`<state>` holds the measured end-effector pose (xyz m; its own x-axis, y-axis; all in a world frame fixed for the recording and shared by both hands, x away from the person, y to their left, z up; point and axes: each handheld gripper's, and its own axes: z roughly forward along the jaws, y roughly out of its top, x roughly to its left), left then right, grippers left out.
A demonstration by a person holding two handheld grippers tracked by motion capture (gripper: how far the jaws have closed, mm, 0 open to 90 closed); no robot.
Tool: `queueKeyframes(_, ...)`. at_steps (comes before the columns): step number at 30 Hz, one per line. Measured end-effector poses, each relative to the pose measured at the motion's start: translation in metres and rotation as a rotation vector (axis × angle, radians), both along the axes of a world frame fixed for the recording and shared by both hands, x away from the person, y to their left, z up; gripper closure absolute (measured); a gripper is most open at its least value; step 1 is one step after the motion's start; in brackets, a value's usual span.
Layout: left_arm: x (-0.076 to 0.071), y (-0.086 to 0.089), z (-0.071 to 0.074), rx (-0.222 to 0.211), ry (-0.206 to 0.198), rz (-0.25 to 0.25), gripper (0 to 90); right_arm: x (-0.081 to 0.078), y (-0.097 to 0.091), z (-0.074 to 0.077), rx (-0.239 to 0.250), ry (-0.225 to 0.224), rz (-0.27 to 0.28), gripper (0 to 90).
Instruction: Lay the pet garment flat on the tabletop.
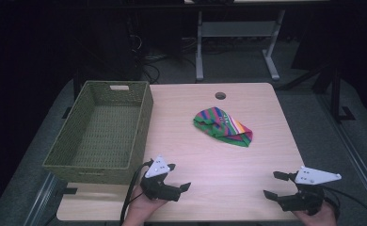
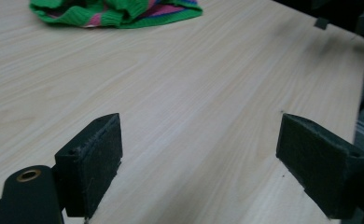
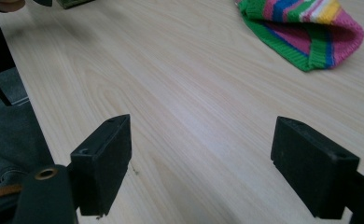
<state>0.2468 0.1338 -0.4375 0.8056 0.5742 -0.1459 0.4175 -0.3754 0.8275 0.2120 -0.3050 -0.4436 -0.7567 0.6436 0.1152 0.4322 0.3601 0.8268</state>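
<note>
Left gripper (image 1: 178, 176) sits at about 7 o'clock on the table (image 1: 210, 155), just past the near edge, jaws spread wide with nothing between them. In its own view the two black pads (image 2: 94, 163) frame bare wood, so it's not pinching anything. The person's hand (image 1: 144, 207) comes up from the bottom edge under it, cable looping off to the side.

Right gripper (image 1: 275, 184) is over at roughly 5 o'clock, same deal: jaws wide apart, empty, only tabletop between the pads (image 3: 105, 163) in its own view. Grey three-cornered plate on top points off to the right.

Further out, the knit hat (image 1: 223, 126), green with pink, blue and yellow stripes, lies flat pretty much dead centre of the table, maybe a touch toward 1 o'clock. It's well apart from both grippers, nothing touching it. From the left gripper view it shows at the top edge (image 2: 119, 10); from the right gripper view it's up at the top right (image 3: 306, 32).

The green woven basket (image 1: 141, 117) takes up the 9 to 10 o'clock side, hanging over the left edge of the table a bit, close to the left gripper at its near corner. There's a small round hole (image 1: 220, 95) in the tabletop at 12 o'clock.
</note>
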Motion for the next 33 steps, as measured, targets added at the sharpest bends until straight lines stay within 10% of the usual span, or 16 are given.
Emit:
queueKeyframes(20, 0.001, 0.004, 0.0, 0.044, -0.029, -0.011, 14.5, 0.072, 0.027, 0.036, -0.077, 0.165, 0.09, 20.8)
queueKeyframes(33, 0.001, 0.005, -0.001, 0.04, -0.025, -0.025, 14.5, 0.11, 0.044, 0.055, -0.11, 0.185, 0.13, 17.6)
